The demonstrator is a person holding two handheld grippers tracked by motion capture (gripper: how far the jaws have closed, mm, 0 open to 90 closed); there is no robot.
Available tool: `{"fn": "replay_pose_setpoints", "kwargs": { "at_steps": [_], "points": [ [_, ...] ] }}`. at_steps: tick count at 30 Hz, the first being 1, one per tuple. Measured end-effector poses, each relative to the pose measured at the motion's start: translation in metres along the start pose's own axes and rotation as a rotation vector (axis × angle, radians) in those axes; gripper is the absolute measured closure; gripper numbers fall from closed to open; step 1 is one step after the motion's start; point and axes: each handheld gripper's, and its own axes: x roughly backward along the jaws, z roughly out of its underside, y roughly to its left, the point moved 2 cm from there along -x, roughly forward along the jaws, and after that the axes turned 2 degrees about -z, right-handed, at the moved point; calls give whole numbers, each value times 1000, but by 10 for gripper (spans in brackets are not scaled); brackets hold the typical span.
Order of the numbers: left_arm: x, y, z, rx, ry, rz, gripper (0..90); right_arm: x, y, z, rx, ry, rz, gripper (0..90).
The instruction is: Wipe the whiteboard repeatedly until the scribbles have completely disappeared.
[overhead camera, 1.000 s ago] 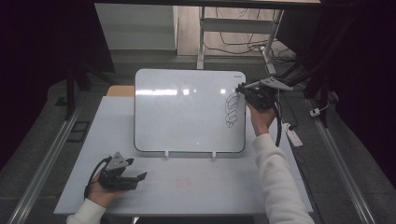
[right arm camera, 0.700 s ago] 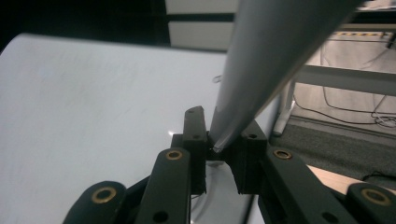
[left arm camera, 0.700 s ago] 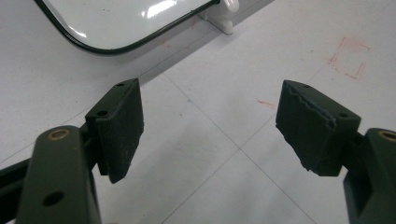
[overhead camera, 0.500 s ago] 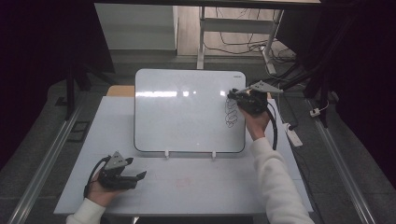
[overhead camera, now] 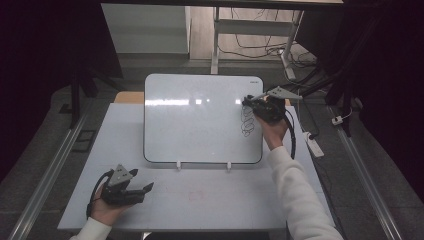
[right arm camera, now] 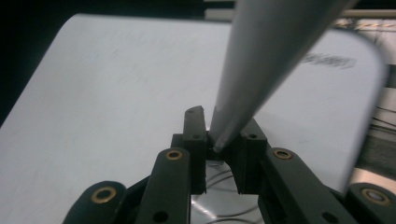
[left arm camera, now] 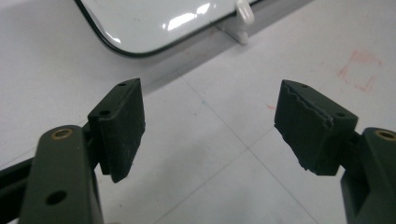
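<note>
High view: a whiteboard stands propped on two small white feet at the middle of the desk, leaning back toward the far edge. Black scribbled loops sit near the board's right edge. The right gripper is at that edge, just above the loops, with a pen in its fingers. The left gripper rests in the person's hand at the desk's near left corner, well apart from the board.

Left gripper view: the fingers stand wide apart with nothing between them, over bare desk. The board's lower corner and one foot lie beyond them, and a faint red mark shows on the desk to the right.

Right gripper view: the fingers are clamped tight on the grey pen, which slants up and to the right across the board. Part of the black loops shows below the fingers.
</note>
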Motion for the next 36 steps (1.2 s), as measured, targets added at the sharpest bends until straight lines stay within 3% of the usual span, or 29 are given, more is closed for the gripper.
{"fn": "replay_pose_setpoints", "kwargs": {
  "at_steps": [2, 4, 6, 9, 10, 11, 13, 16, 19, 22, 24, 27, 29, 31, 32, 34, 36],
  "points": [
    [3, 0, 1, 8, -10, 1, 251, 6, -6, -1, -24, -28, 42, 775],
    [5, 0, 1, 11, -19, 5, 251, 8, -9, 0, -39, -42, 54, 775],
    [5, 1, 2, 6, -21, 4, 251, 7, -4, 3, -36, -31, 32, 775],
    [4, 3, 2, 12, -23, 11, 251, 0, 12, 14, -5, 12, -47, 775],
    [4, 4, 2, 14, -24, 11, 251, 1, 12, 14, 4, 13, -44, 775],
    [4, 4, 2, 14, -25, 12, 251, 2, 9, 11, 5, 10, -38, 775],
    [4, 4, 3, 14, -23, 13, 251, 6, 0, 5, -1, -16, 23, 776],
    [5, 4, 3, 11, -24, 14, 251, 13, -20, -4, -55, -66, 82, 775],
    [4, 4, 3, 6, -21, 15, 252, 15, -22, 0, -74, -67, 62, 776],
    [3, 4, 4, 9, -14, 15, 252, 15, -13, 5, -10, -18, 19, 776],
    [3, 5, 4, 13, -14, 14, 252, 17, -16, 2, 3, -18, 39, 776],
    [4, 3, 4, 11, -18, 14, 252, 21, -27, -1, -55, -57, 75, 776],
    [4, 3, 5, 9, -18, 14, 252, 20, -23, 2, -60, -55, 67, 775],
    [4, 4, 5, 14, -18, 16, 252, 15, -11, 9, -35, -19, 12, 775],
    [4, 4, 5, 18, -19, 18, 252, 13, -3, 12, 0, 2, -6, 775],
    [3, 5, 5, 25, -19, 22, 252, 13, -1, 11, 16, 3, 4, 776],
    [3, 4, 5, 22, -18, 23, 252, 15, -9, 8, -33, -35, 47, 775]
  ]
}}
